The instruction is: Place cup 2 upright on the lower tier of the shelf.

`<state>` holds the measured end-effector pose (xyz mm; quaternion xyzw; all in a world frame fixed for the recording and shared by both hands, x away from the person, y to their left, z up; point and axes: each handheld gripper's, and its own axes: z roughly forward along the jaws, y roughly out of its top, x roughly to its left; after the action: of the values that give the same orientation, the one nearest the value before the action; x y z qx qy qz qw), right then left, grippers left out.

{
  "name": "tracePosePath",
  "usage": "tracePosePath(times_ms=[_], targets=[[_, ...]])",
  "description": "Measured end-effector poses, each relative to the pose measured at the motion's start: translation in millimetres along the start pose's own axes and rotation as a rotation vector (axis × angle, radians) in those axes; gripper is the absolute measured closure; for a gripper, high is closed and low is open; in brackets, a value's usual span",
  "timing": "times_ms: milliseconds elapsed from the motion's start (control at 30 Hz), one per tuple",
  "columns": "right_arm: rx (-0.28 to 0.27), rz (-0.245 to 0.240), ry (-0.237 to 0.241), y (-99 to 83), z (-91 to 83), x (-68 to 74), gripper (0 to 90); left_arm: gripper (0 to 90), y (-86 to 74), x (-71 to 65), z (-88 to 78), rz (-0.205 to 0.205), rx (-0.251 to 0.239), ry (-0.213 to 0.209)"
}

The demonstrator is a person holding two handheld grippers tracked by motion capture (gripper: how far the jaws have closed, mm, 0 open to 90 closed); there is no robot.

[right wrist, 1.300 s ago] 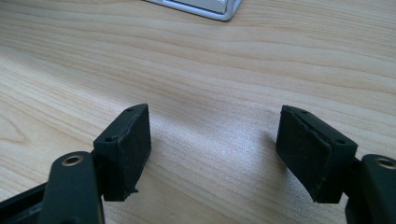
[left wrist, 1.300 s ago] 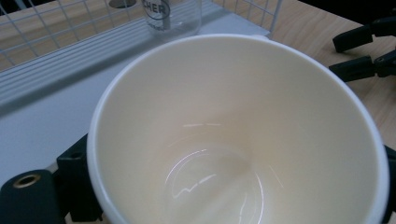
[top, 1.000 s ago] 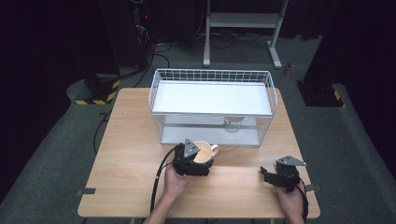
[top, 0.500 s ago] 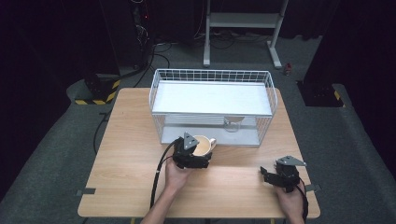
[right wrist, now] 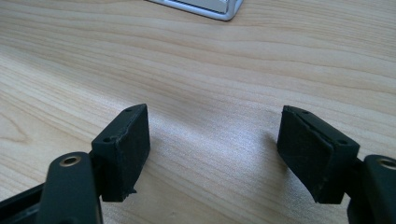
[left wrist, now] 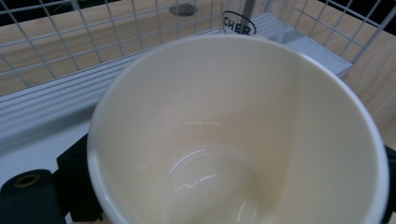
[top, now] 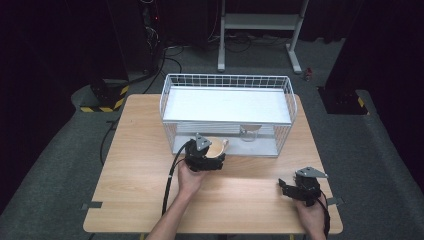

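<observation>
- The cup (top: 216, 146), a cream one, is held in the left gripper (top: 204, 159) near the middle of the high view, right at the front edge of the wire basket (top: 227, 80).
- A second ago the cup was seen a little lower in the picture, out over the bare table (top: 135, 165). Now it has been carried up the picture to the basket's open front, under the white shelf (top: 227, 105).
- From this it can be judged that the cup is being put into the lower part of the basket, and that the step is nearly done.
- The cup is tipped over, not upright. In the left gripper view its open mouth (left wrist: 233, 130) is faced toward the camera, so its long line is pointed away into the basket.
- The cup is clamped by the left gripper's jaws, and a black pad (left wrist: 77, 179) is seen against its wall at the lower left.
- The right gripper (top: 300, 189) is rested low at the right of the high view. Its pads (right wrist: 123, 149) are apart, with nothing but wood between them.
- A clear glass (top: 248, 133) is stood inside the basket, just right of the cup.
</observation>
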<state>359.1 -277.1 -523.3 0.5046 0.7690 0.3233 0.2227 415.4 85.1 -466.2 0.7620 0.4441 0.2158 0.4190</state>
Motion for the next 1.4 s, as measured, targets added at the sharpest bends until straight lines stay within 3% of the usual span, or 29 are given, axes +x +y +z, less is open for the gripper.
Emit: tracePosePath(times_ms=[267,667,767,1000,1400], targets=[[0.0,0.0,0.0,0.0,0.0,0.0,25.5,9.5,4.0,9.9,11.3,-0.012,0.016,0.05],[0.0,-0.001,0.0,0.0,0.0,0.0,25.5,9.4,4.0,15.7,23.4,-0.035,0.028,0.07],[0.001,0.002,0.0,0.0,0.0,0.1,25.4,9.4,3.9,17.6,25.6,-0.046,0.017,0.075],[0.0,0.0,0.0,0.0,0.0,0.0,25.4,9.3,3.0,19.6,30.4,-0.022,-0.005,0.089],[0.0,-0.001,0.0,0.0,0.0,0.0,25.4,9.2,1.2,25.0,38.3,-0.037,-0.057,0.089]])
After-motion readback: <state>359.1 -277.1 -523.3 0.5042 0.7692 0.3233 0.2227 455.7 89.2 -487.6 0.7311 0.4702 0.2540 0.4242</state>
